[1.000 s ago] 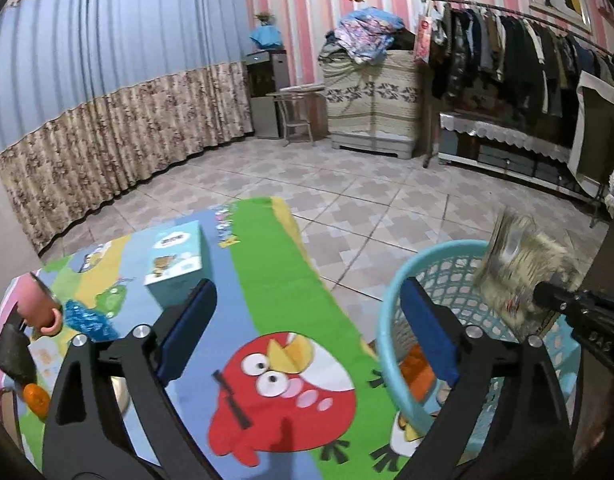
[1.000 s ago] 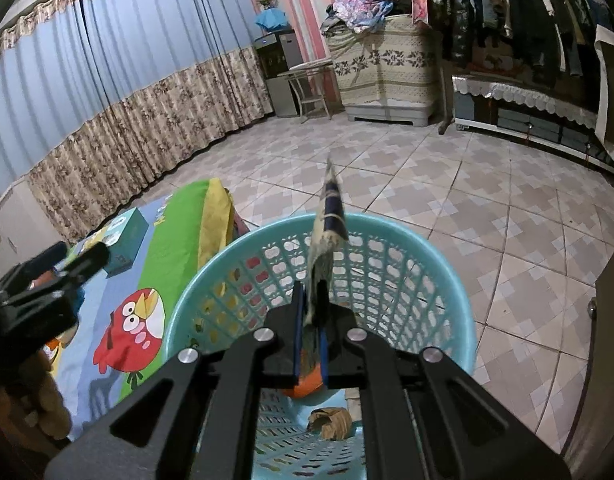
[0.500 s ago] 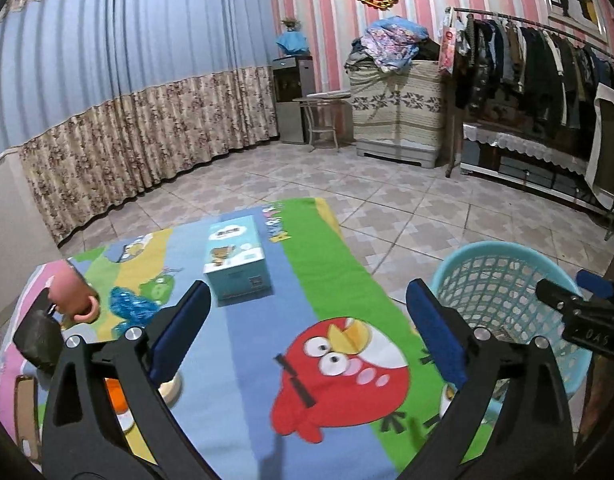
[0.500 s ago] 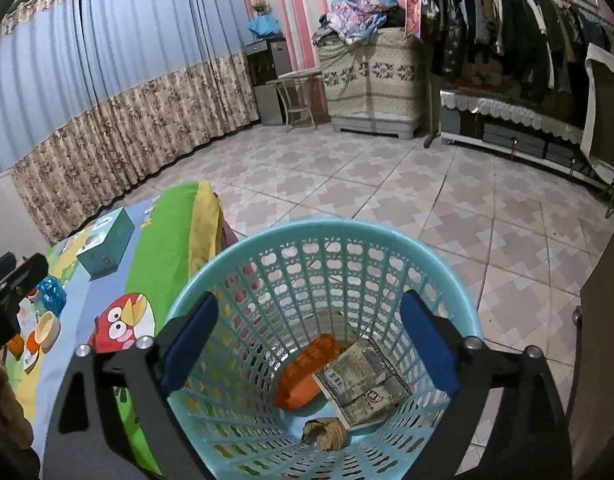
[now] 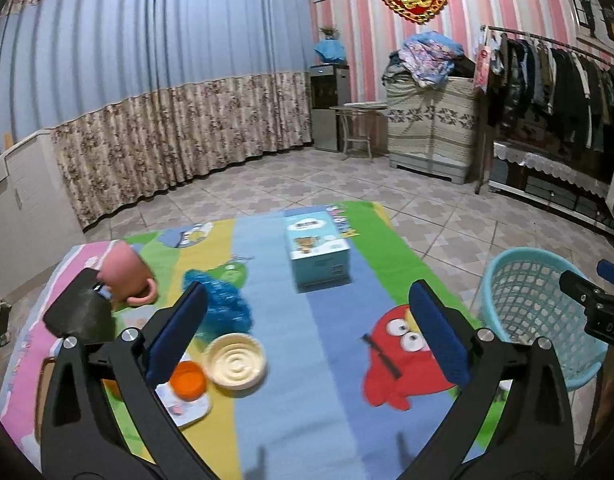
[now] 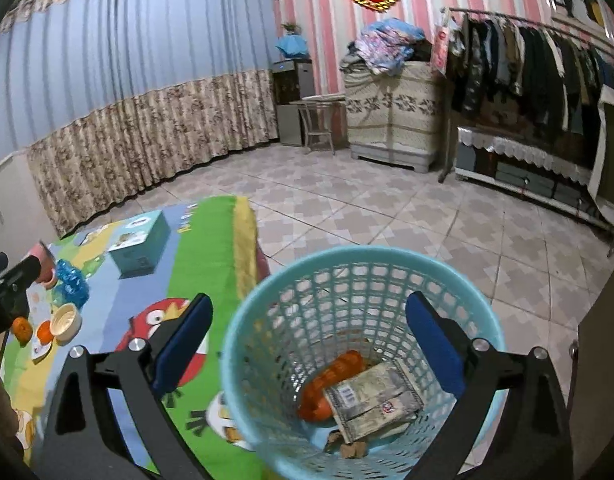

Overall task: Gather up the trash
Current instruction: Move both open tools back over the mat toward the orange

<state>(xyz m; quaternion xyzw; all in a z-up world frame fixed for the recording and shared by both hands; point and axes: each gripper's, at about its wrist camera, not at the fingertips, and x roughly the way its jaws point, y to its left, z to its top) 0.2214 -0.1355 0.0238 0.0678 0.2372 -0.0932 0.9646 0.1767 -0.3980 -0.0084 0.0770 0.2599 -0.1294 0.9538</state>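
Trash sits at the bottom of the blue basket (image 6: 359, 280): a flat crumpled packet (image 6: 373, 404) lies beside an orange wrapper (image 6: 331, 380), touching it, with a small brown scrap (image 6: 347, 446) below them. My right tongs (image 6: 307, 344) hang over the basket's near rim with the two blue pads wide apart and nothing between them.

My left tongs (image 5: 307, 336) are also spread wide and carry nothing, held above the table (image 5: 299, 420), which is covered by a bright cartoon cloth with a red bird printed on it. Near the left pad lie a cream round lid (image 5: 236, 361) and an orange cap (image 5: 187, 381), just beside each other; the cap rests on a white card (image 5: 187, 410). Behind them is a crinkled blue wrapper (image 5: 223, 300), and further left a pink cup (image 5: 127, 278) lies tipped on its side against a dark object I cannot make out. A light blue box (image 5: 317, 254) stands alone toward the far end of the table, well apart from the rest. The basket stands on the tiled floor (image 5: 307, 184) just off the table's right edge.
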